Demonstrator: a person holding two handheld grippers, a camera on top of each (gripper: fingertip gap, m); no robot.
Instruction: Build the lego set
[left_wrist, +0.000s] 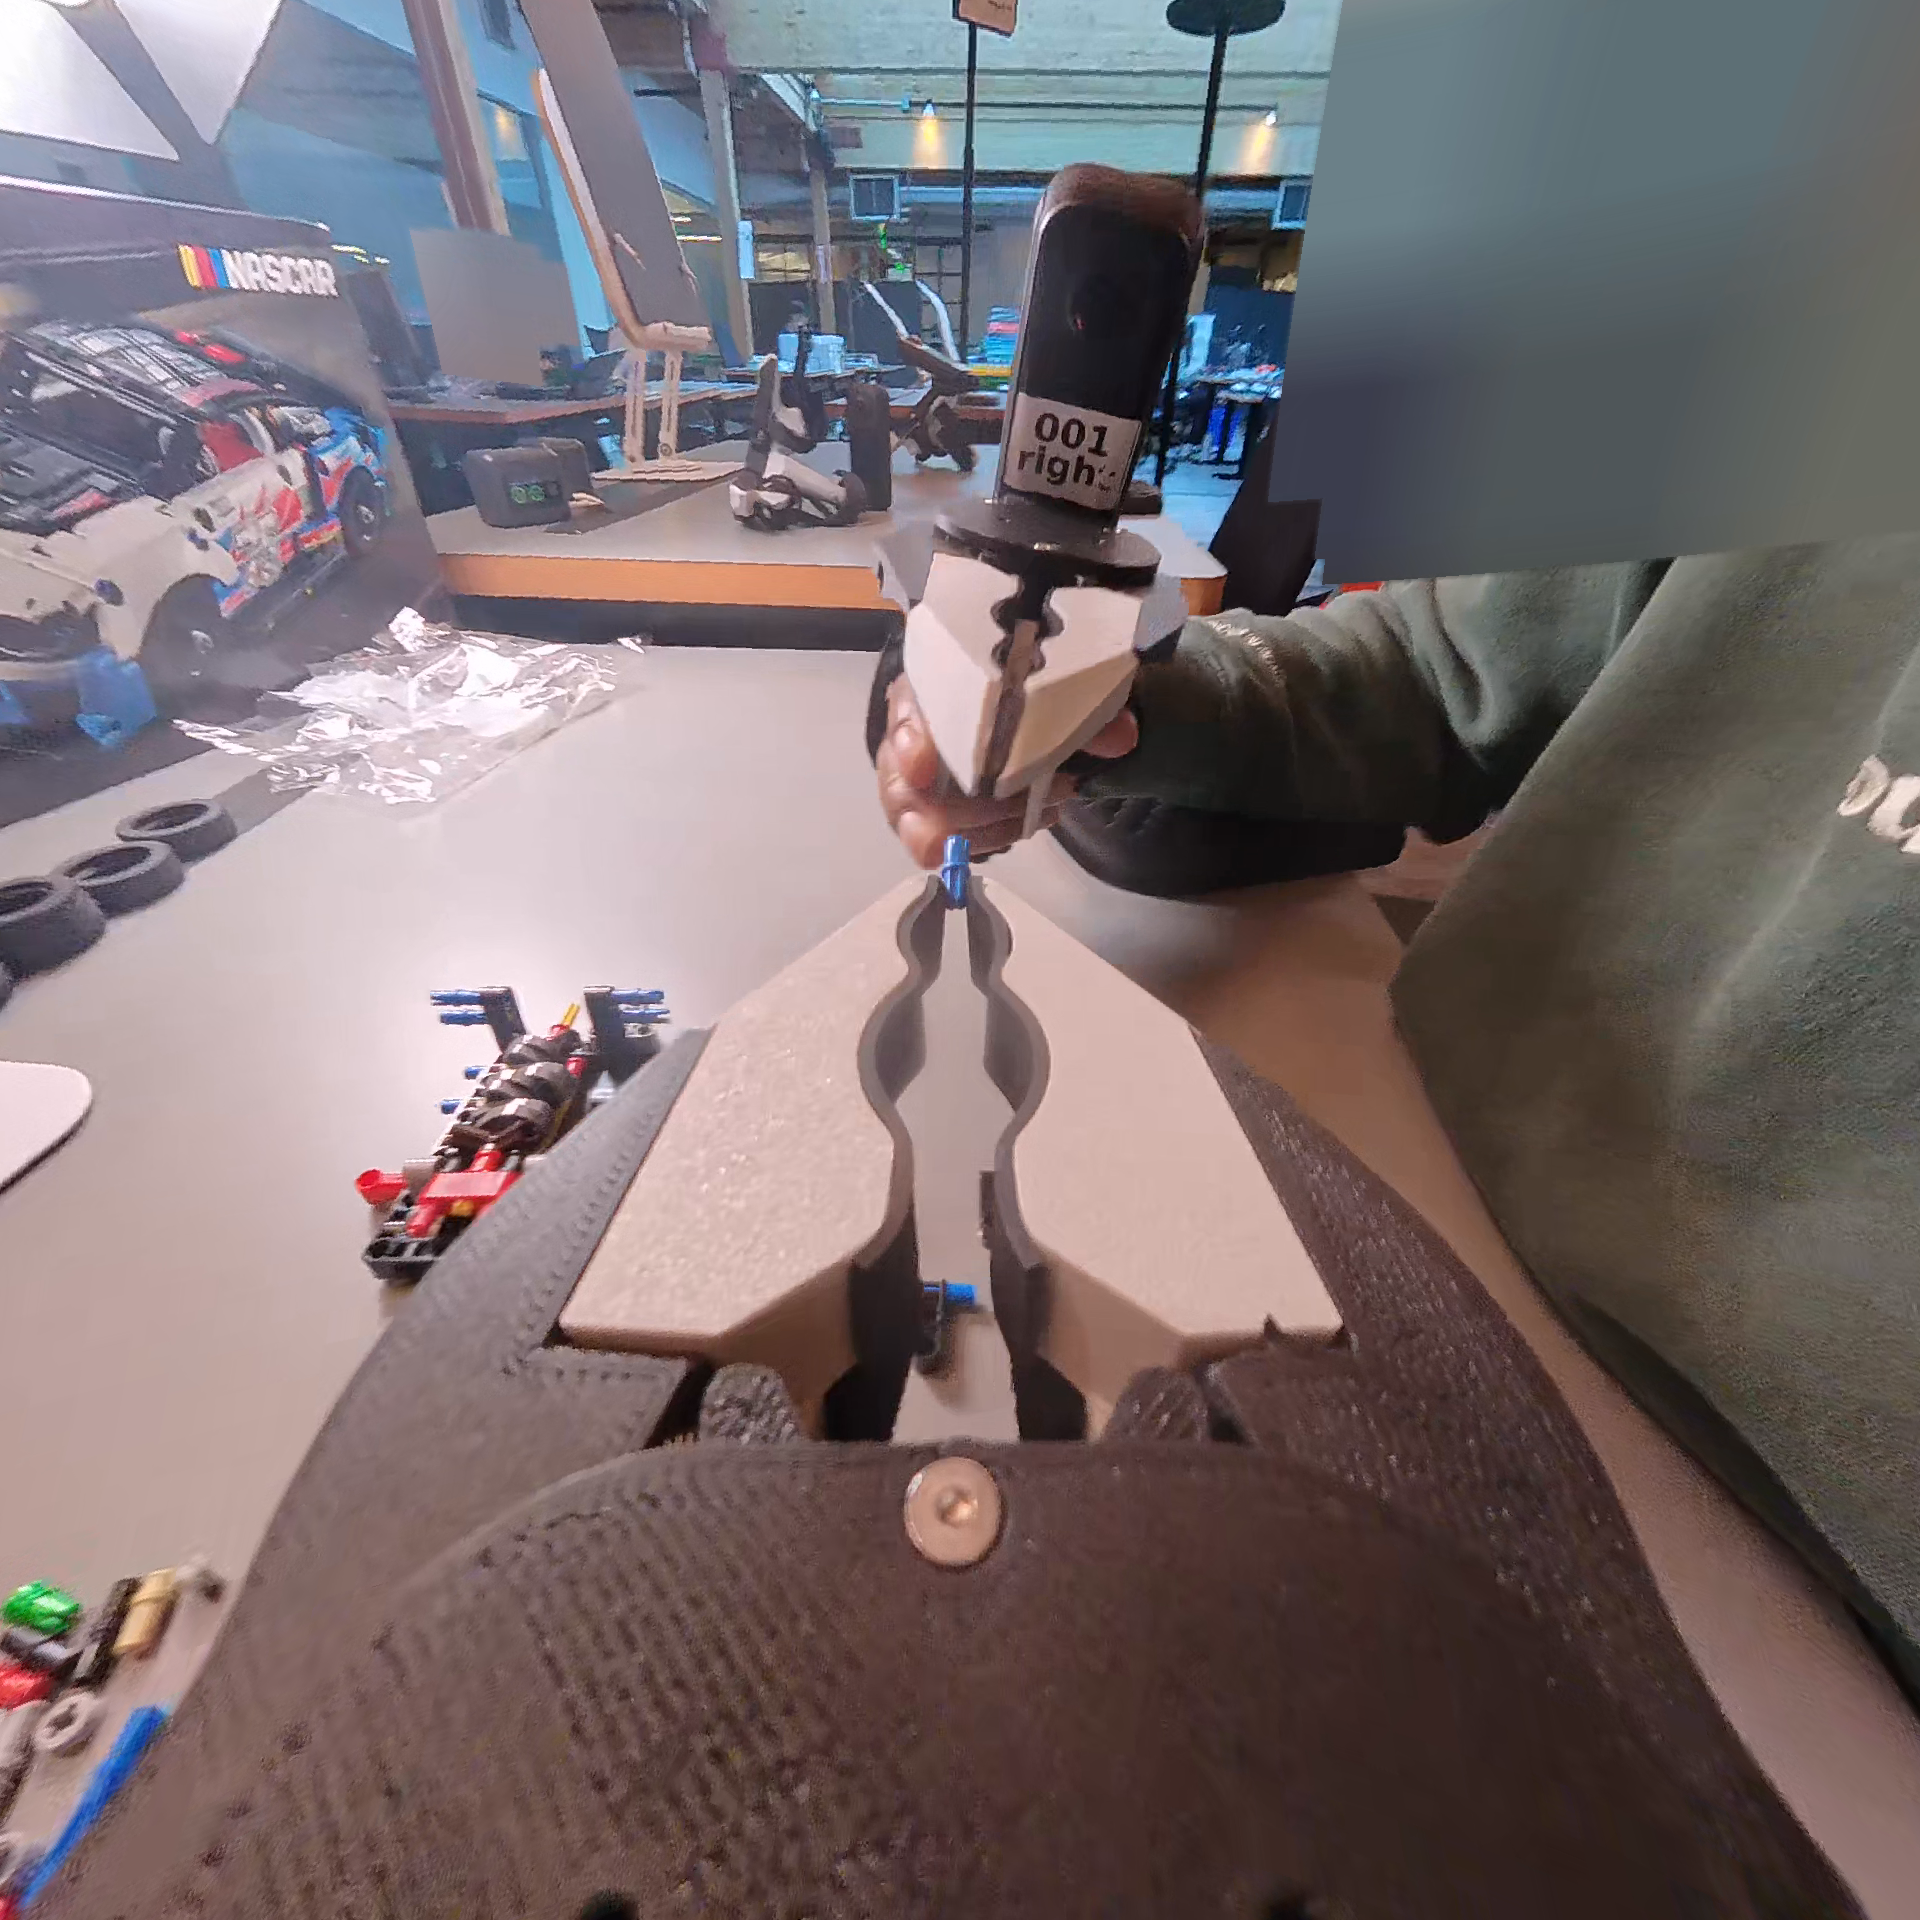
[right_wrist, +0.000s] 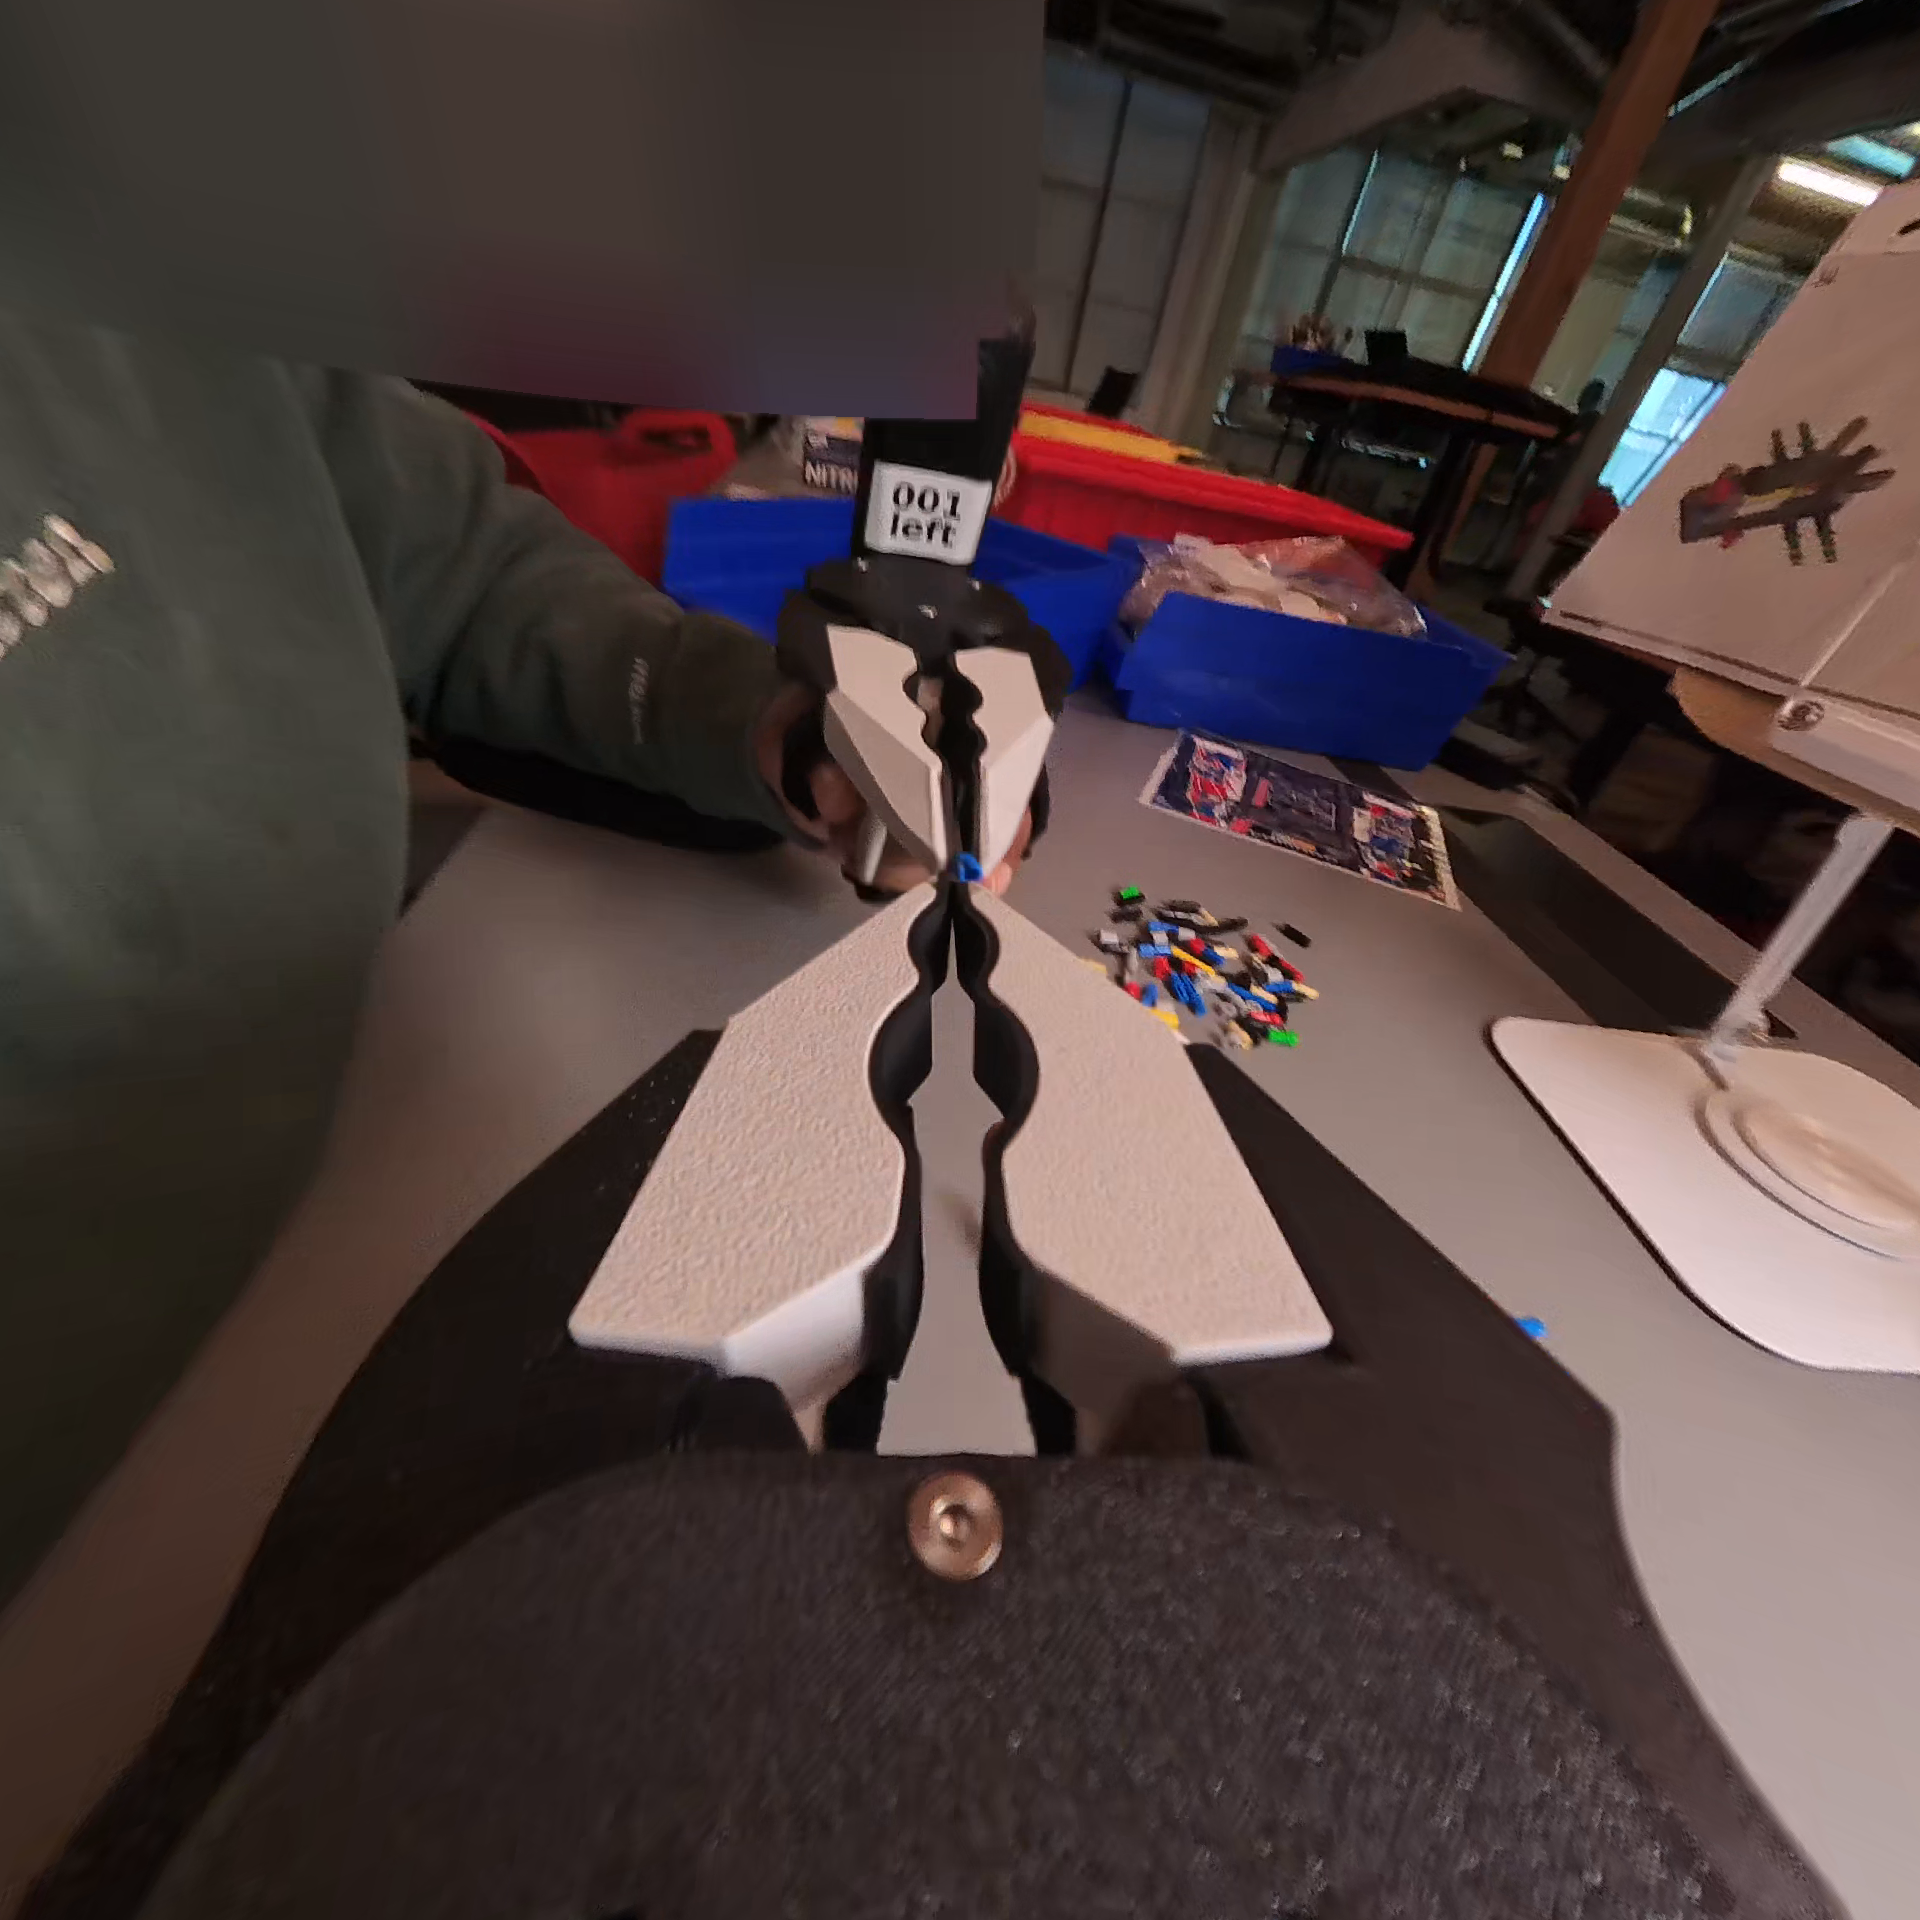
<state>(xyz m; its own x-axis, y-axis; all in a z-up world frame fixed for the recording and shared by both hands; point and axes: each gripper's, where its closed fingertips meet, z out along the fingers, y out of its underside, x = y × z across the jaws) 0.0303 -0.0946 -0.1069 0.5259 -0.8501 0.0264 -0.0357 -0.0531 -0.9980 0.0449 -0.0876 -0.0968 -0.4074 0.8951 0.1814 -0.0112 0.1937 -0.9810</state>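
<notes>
Grey and smooth, the table (left_wrist: 644, 831) carries everything in both views. In the left wrist view the left tool (left_wrist: 953, 886) is clenched on a small blue pin (left_wrist: 954, 871) at its very tips, held up in the air above the table. The right tool (left_wrist: 995, 795) faces it tip to tip just beyond the pin, its jaws pressed together; whether it also pinches the pin I cannot tell from this side. In the right wrist view the right tool (right_wrist: 951, 883) meets the same blue pin (right_wrist: 966, 865) at the tips of the left tool (right_wrist: 961, 847), and its jaws look closed on it too.

On the table to the left lies a partly built chassis (left_wrist: 509, 1122) in black, red and blue, with black tyres (left_wrist: 114, 873) in a row farther left and crumpled clear plastic bags (left_wrist: 416, 707) behind them. A printed box (left_wrist: 177, 468) with a race car picture stands at the table's far left. A heap of loose small pieces (right_wrist: 1205, 971) lies beside a printed sheet (right_wrist: 1299, 816), near a white stand base (right_wrist: 1714, 1174) that holds an open booklet (right_wrist: 1766, 499). Blue bins (right_wrist: 1299, 665) and a red bin (right_wrist: 1195, 488) sit at the table's far edge. Beyond is a workshop hall with desks and large windows.
</notes>
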